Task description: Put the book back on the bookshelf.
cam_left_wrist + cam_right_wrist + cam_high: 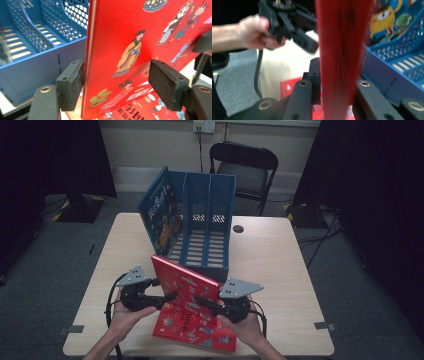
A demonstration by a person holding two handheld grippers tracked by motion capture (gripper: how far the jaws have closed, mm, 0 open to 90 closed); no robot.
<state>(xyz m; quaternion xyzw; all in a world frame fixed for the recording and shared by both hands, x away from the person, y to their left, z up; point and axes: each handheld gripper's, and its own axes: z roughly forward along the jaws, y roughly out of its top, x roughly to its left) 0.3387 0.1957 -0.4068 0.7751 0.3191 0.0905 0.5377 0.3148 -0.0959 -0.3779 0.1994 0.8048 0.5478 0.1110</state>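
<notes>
A red picture book [184, 279] stands tilted up on its edge near the table's front, just in front of a blue file rack [221, 266]. My right gripper [201, 301] is shut on it, and in the right gripper view the red book [342, 50] is pinched between the jaws of the right gripper [337, 85]. My left gripper [169, 296] straddles the book's left edge. In the left gripper view the left gripper [116, 85] has one pad close behind the red book [117, 37], while the other pad [167, 83] stands off the front cover. A second red book [197, 327] lies flat underneath.
The rack [37, 67] lies with its slots open toward me. A blue monster book [160, 215] leans in its leftmost slot. A black chair [245, 165] stands behind the table [270, 265]. The person's left hand [254, 32] holds the left gripper.
</notes>
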